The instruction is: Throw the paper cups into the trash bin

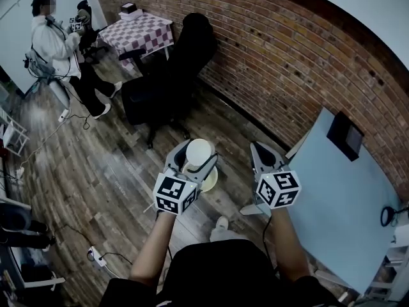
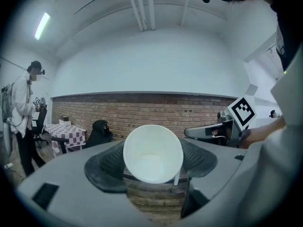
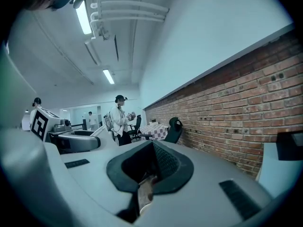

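Left gripper (image 1: 195,158) clamped on smooth white conical paper cup (image 2: 152,152), round mouth facing its camera. Right gripper (image 3: 151,169) jaws together. Rough brick wall (image 1: 287,50), wood-plank floor (image 1: 96,171).

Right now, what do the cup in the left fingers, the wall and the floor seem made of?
The cup looks like paper: matte white, thin rim. The wall is brick: rough red-brown blocks with pale mortar lines. The floor looks like wood planks, perhaps laminate: grain, seams, slight sheen.
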`<state>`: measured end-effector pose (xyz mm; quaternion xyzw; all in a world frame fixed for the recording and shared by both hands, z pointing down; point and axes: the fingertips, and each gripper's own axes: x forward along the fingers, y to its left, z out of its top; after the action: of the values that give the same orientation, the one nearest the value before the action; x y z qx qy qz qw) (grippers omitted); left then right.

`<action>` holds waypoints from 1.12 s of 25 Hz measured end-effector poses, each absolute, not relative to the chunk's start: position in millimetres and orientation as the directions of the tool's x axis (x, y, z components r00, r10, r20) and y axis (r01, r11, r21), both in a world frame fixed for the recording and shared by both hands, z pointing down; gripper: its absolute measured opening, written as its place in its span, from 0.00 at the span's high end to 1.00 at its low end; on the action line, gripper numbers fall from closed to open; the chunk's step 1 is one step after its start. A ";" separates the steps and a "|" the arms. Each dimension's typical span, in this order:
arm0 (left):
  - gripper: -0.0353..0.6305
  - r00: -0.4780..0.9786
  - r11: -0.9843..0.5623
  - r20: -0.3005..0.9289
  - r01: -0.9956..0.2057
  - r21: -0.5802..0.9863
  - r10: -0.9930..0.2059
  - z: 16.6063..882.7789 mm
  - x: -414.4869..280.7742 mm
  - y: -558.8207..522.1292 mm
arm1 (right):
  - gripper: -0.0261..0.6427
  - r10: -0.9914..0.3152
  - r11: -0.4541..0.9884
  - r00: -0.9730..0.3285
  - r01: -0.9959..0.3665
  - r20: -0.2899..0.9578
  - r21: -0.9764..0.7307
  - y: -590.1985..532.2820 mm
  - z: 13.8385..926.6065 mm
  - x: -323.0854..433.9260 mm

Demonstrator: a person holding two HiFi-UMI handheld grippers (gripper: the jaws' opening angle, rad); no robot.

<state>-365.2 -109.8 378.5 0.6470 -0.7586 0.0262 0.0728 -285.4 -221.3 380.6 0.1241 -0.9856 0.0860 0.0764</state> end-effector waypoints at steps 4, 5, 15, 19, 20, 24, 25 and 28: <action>0.43 -0.185 0.194 0.162 -0.980 0.045 -0.969 379.2 -374.0 -121.5 | 0.97 -0.201 0.959 -0.965 -0.229 0.168 -0.168 -236.3 382.4 -298.0; 0.43 -0.191 0.201 0.167 -0.979 0.043 -0.967 379.5 -375.6 -124.5 | 0.97 -0.193 0.960 -0.967 -0.221 0.169 -0.173 -239.7 383.5 -300.6; 0.43 -0.241 0.253 0.208 -0.967 0.035 -0.948 389.9 -389.2 -134.7 | 0.97 -0.145 0.963 -0.974 -0.180 0.175 -0.201 -259.0 398.4 -322.2; 0.43 -0.252 0.265 0.209 -0.964 0.037 -0.945 392.3 -396.0 -131.6 | 0.97 -0.139 0.960 -0.974 -0.177 0.180 -0.216 -256.7 403.4 -331.5; 0.43 -0.251 0.265 0.215 -0.963 0.039 -0.944 394.4 -398.4 -129.8 | 0.97 -0.138 0.959 -0.973 -0.178 0.184 -0.219 -255.1 405.0 -334.2; 0.43 -0.231 0.252 0.239 -0.966 0.059 -0.943 409.5 -408.6 -125.4 | 0.97 -0.151 0.953 -0.969 -0.196 0.198 -0.232 -248.5 413.4 -344.0; 0.43 -0.222 0.244 0.245 -0.967 0.065 -0.944 414.2 -411.5 -125.6 | 0.97 -0.157 0.951 -0.967 -0.203 0.200 -0.234 -247.0 415.5 -346.7; 0.43 -0.194 0.221 0.263 -0.972 0.078 -0.945 427.0 -422.2 -127.0 | 0.97 -0.179 0.944 -0.962 -0.227 0.207 -0.240 -244.4 422.6 -357.7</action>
<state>-422.2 -127.0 427.0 0.6219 -0.7708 0.0528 0.1281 -357.7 -244.4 422.6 0.1034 -0.9816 0.1321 0.0916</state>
